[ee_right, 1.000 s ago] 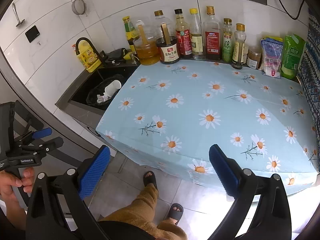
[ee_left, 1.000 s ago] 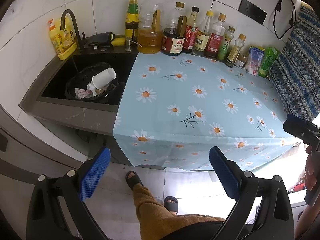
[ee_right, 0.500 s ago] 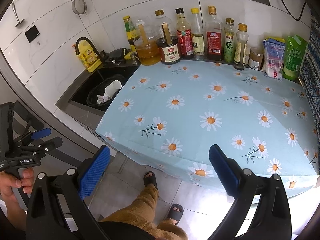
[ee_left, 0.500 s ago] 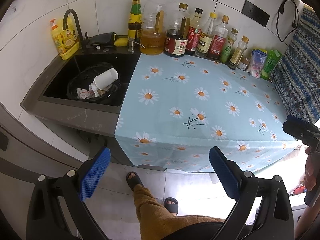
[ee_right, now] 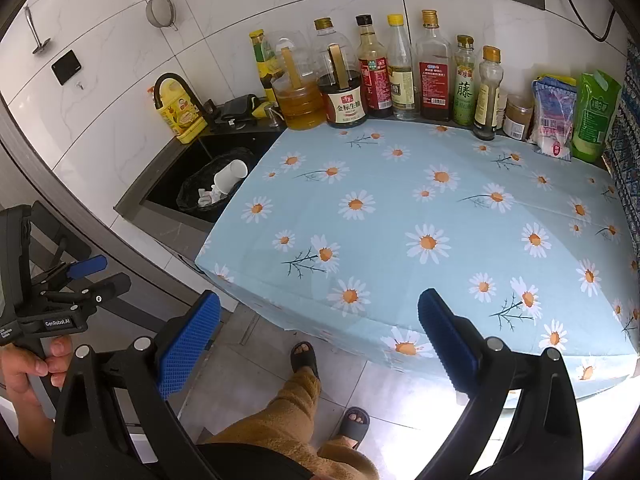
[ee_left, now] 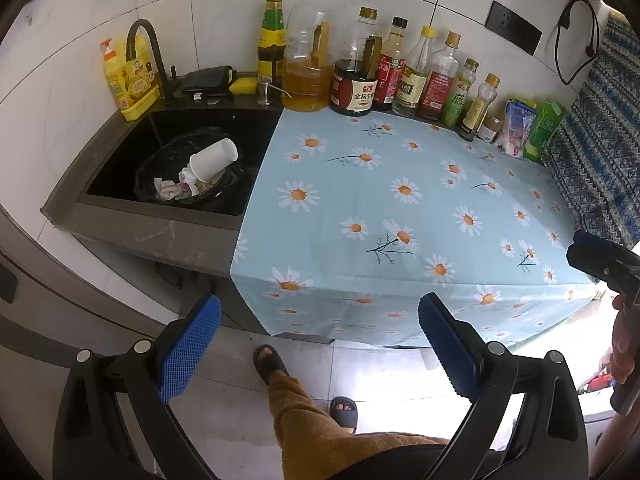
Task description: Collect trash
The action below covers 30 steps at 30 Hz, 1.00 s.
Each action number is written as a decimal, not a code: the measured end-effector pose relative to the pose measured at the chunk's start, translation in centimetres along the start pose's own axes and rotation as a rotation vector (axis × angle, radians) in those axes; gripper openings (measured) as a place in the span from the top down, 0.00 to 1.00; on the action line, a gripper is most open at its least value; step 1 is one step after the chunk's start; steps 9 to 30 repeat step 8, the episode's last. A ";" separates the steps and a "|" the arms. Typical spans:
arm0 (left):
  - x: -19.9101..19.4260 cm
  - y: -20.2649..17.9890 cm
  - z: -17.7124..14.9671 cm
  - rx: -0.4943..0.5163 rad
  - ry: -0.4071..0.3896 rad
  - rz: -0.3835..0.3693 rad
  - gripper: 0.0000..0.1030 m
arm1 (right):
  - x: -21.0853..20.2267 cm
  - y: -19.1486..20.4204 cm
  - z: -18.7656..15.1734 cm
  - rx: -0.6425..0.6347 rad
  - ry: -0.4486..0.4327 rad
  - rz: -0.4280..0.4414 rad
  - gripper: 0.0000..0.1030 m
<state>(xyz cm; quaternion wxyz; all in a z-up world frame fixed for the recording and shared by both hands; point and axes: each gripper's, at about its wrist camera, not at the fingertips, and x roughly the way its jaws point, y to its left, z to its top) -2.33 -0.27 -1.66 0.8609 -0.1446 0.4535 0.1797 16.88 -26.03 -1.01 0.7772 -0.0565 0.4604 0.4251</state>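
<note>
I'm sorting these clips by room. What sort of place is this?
A home kitchen, most likely: a dark sink with a black faucet, a row of oil and sauce bottles along the tiled wall, and a counter under a daisy-print cloth.

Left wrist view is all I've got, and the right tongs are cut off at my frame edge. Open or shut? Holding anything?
Observer: Right tongs are open, with nothing between them.
Operator: What's hanging top left? It's cropped for me.
Observer: A mesh strainer, hung handle-up.
</note>
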 end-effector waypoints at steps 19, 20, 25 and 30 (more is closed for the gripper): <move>0.2 0.2 0.3 -0.019 0.008 -0.005 0.06 | 0.1 -0.2 0.0 0.002 0.000 0.000 0.05; 0.2 0.2 0.3 -0.019 0.008 -0.005 0.06 | 0.1 -0.2 0.0 0.002 0.000 0.000 0.05; 0.2 0.2 0.3 -0.019 0.008 -0.005 0.06 | 0.1 -0.2 0.0 0.002 0.000 0.000 0.05; 0.2 0.2 0.3 -0.019 0.008 -0.005 0.06 | 0.1 -0.2 0.0 0.002 0.000 0.000 0.05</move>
